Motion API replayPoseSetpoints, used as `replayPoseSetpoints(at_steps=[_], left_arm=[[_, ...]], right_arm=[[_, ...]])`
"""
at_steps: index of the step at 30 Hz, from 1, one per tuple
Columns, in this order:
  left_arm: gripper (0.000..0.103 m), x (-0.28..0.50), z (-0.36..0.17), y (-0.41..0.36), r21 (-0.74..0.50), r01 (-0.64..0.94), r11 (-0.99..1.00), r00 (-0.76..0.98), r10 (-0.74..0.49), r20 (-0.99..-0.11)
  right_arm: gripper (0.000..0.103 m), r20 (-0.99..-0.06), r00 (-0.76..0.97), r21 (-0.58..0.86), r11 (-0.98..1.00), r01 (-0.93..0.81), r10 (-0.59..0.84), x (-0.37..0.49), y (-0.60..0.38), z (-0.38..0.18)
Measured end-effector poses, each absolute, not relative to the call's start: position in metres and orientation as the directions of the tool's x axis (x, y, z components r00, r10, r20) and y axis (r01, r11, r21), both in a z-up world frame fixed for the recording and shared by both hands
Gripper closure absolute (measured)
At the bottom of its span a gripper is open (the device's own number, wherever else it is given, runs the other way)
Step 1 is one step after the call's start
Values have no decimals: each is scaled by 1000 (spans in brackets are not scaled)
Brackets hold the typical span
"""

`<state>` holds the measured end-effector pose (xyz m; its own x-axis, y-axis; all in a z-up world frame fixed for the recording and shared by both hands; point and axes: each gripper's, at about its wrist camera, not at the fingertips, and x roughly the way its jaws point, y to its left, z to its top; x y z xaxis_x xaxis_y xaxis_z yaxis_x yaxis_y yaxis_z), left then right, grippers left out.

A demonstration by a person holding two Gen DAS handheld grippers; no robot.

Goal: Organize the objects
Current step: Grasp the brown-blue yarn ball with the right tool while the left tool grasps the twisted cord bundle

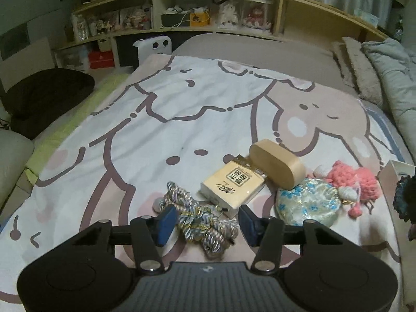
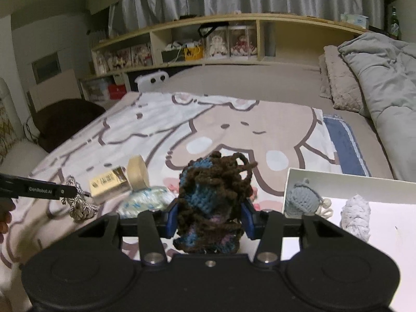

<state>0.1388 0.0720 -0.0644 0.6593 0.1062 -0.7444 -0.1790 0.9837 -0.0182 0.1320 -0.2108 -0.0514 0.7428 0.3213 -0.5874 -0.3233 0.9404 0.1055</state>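
My left gripper [image 1: 205, 221] is open, low over a silver-blue braided cord [image 1: 200, 221] that lies between its fingers on the bed. Beyond it lie a beige tissue pack [image 1: 234, 186], a tan oval box [image 1: 278, 163], a blue floral pouch [image 1: 308, 201] and a pink crochet toy [image 1: 351, 179]. My right gripper [image 2: 210, 218] is shut on a brown-and-blue crochet toy [image 2: 213, 202], held above the bed beside a white box [image 2: 364, 223]. In the box lie a grey-blue crochet piece [image 2: 303, 196] and a white crochet piece [image 2: 356, 215].
A cartoon-print blanket [image 1: 169, 119] covers the bed. Grey pillows and a duvet [image 2: 384, 83] lie at the right. A shelf headboard [image 1: 208, 13] with dolls stands behind. A dark chair [image 1: 44, 96] stands to the left of the bed. The white box's corner [image 1: 397, 171] shows at right.
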Motion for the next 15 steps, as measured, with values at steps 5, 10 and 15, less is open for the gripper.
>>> replayPoseSetpoints(at_steps=[5, 10, 15], left_arm=[[2, 141, -66, 78, -22, -166, 986, 651, 93, -753], [2, 155, -72, 84, -27, -124, 992, 665, 63, -744], [0, 167, -85, 79, 76, 122, 990, 633, -18, -774]], right_arm=[[54, -585, 740, 131, 940, -316, 330, 124, -215, -46], [54, -585, 734, 152, 935, -319, 346, 119, -218, -46], [54, -586, 726, 162, 930, -330, 360, 118, -219, -48]])
